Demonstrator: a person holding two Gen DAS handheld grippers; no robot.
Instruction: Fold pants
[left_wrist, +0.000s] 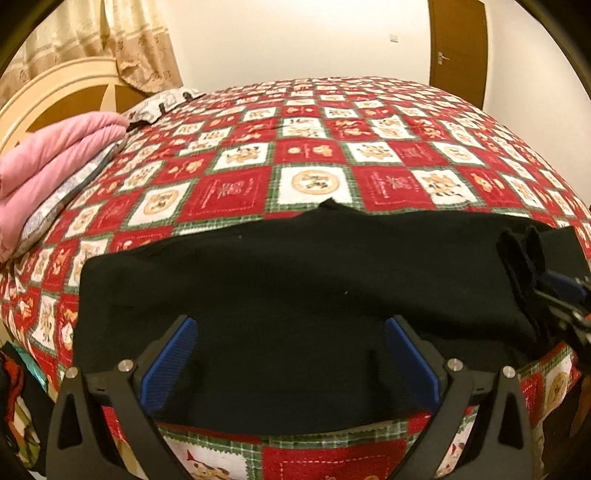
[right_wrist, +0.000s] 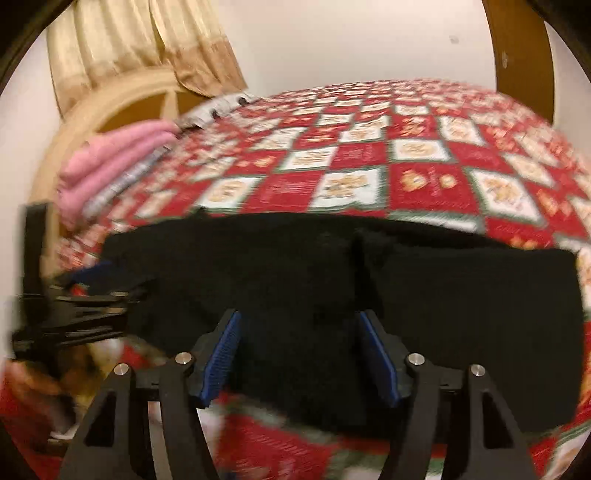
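Black pants (left_wrist: 295, 280) lie flat across the near edge of a bed with a red, white and green patchwork cover (left_wrist: 306, 147). They also show in the right wrist view (right_wrist: 443, 288), which is blurred. My left gripper (left_wrist: 291, 325) is open, its blue pads (left_wrist: 173, 354) wide apart just above the cloth near the front edge. My right gripper (right_wrist: 299, 317) is open over the pants, with a raised fold (right_wrist: 360, 251) just beyond it. Each gripper shows at the side of the other's view: the right one (left_wrist: 554, 291) and the left one (right_wrist: 92, 295).
A folded pink blanket (left_wrist: 55, 158) lies at the left by the cream headboard (left_wrist: 66, 85). A grey patterned pillow (left_wrist: 162, 101) sits behind it. A curtain (left_wrist: 122, 40) hangs at back left, a brown door (left_wrist: 458, 40) at back right. Clutter lies low left (left_wrist: 14, 398).
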